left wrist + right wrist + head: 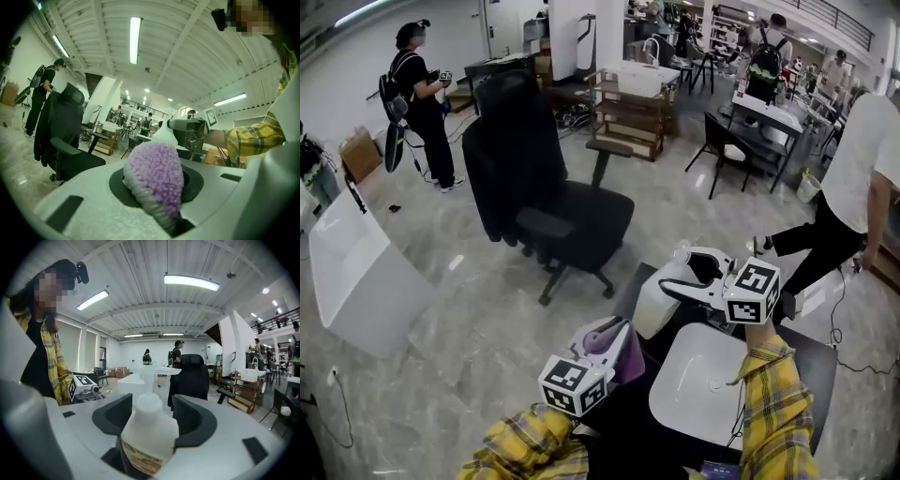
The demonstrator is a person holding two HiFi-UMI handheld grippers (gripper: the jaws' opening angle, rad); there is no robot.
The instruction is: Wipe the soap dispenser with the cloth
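Head view, with both gripper views. The soap dispenser (657, 304), a white pump bottle, stands right of centre in the lower half of the head view, at the near edge of a dark table (812, 362) and just left of a white basin (692, 398). The right gripper (688, 275) reaches in from the right; its jaws are spread wide with the bottle's body between them, label side toward the camera and pump head above the pads. The left gripper (612, 337), at lower centre, has its jaws closed on a purple cloth (602, 338), which bulges out in a fuzzy rounded wad. The cloth sits just left of the dispenser and below it, apart from it. Both forearms wear yellow plaid sleeves (776, 403). A black office chair (572, 217) stands on the floor beyond, at upper centre-left.
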